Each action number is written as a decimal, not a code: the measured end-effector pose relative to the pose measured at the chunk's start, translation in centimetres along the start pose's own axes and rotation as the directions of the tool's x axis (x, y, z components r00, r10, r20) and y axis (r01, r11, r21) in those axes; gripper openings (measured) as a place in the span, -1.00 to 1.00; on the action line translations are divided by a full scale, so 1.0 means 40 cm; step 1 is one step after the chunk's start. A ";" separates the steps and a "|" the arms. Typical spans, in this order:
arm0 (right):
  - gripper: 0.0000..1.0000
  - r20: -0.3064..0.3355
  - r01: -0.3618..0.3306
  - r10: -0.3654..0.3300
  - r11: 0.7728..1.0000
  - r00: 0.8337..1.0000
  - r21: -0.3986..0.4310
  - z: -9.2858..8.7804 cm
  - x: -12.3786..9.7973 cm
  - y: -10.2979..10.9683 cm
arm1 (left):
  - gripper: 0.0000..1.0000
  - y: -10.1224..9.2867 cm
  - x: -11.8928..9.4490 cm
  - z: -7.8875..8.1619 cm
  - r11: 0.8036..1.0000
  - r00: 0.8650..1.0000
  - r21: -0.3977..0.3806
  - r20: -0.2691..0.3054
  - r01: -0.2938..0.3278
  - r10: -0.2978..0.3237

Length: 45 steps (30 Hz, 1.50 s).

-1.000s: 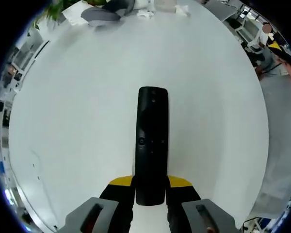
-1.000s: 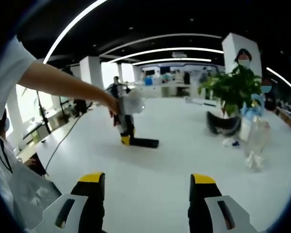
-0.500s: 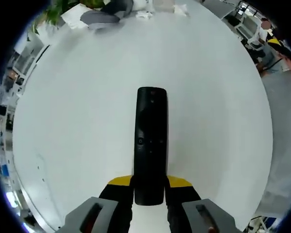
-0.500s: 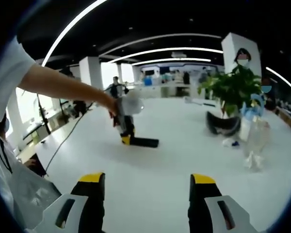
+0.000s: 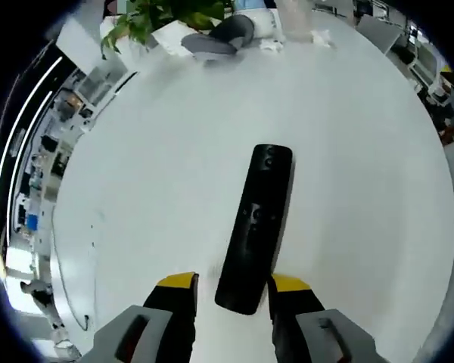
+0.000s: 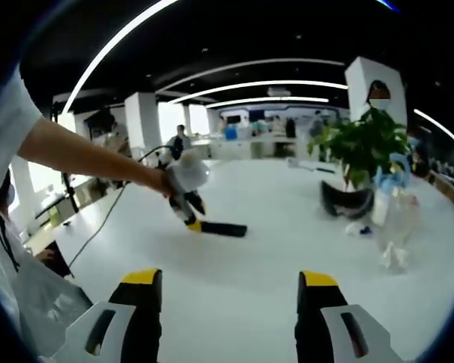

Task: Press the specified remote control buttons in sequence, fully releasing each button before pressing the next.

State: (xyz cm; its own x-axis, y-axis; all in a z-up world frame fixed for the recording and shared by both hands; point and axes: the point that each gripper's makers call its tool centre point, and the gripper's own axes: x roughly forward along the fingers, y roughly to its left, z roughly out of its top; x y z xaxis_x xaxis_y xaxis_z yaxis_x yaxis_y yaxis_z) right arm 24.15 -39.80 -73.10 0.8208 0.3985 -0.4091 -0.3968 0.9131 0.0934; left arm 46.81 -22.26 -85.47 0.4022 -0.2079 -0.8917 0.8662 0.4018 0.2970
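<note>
A long black remote point(image 5: 256, 227) lies flat on the white table point(image 5: 136, 189), slanting up to the right in the left gripper view. My left gripper point(image 5: 234, 284) is open, its yellow-tipped jaws on either side of the remote's near end with a small gap on the left side. In the right gripper view the same remote point(image 6: 219, 228) lies far out on the table, and the left gripper point(image 6: 193, 224) leans down at its end, held by a person's outstretched arm point(image 6: 83, 155). My right gripper point(image 6: 228, 281) hovers open above the table with nothing between its jaws.
A potted green plant point(image 6: 359, 144) stands at the table's far right, with a dark curved headset-like object point(image 6: 346, 200) and clear plastic items point(image 6: 393, 227) beside it. The plant point(image 5: 166, 11) and grey object point(image 5: 216, 41) sit beyond the remote. Office space lies behind.
The left gripper's jaws have spread slightly off the remote. The left gripper has tilted and shifted, so the remote now slants in its view. The right gripper has barely moved.
</note>
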 end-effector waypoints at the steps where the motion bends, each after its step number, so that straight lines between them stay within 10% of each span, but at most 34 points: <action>1: 0.44 0.002 0.000 0.000 1.000 1.000 0.001 0.001 -0.001 0.000 | -0.15 0.002 -0.001 -0.001 1.000 1.000 -0.021 0.019 -0.014 0.014; 8: 0.45 0.012 -0.009 0.009 1.000 1.000 -0.007 0.005 -0.003 0.008 | -0.08 0.009 -0.016 -0.017 0.982 0.988 -0.147 0.091 -0.114 0.128; 14: 0.45 0.026 -0.015 0.016 1.000 1.000 -0.009 0.010 -0.007 0.013 | 0.14 0.019 -0.046 -0.040 0.926 0.953 -0.316 0.149 -0.207 0.264; 25: 0.46 0.039 -0.015 0.015 1.000 0.999 -0.005 0.015 -0.009 0.012 | 0.35 -0.060 -0.109 -0.042 0.894 0.926 -0.428 0.269 -0.131 0.264; 30: 0.47 0.052 -0.009 0.009 1.000 0.999 0.001 0.020 -0.012 0.007 | 0.48 -0.095 -0.167 -0.018 0.867 0.885 -0.494 0.371 -0.069 0.282; 45: 0.56 0.091 -0.007 0.007 1.000 0.996 -0.003 0.037 -0.019 0.009 | 0.88 -0.175 -0.283 -0.079 0.800 0.844 -0.599 0.407 -0.042 0.349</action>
State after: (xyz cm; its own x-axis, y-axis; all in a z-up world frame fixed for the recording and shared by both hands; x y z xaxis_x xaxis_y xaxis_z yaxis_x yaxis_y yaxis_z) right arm 23.99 -39.64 -71.42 0.8518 0.4114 -0.3244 -0.4039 0.9100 0.0934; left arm 35.26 -19.92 -78.55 0.7627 -0.3982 -0.5097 0.4984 0.8640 0.0707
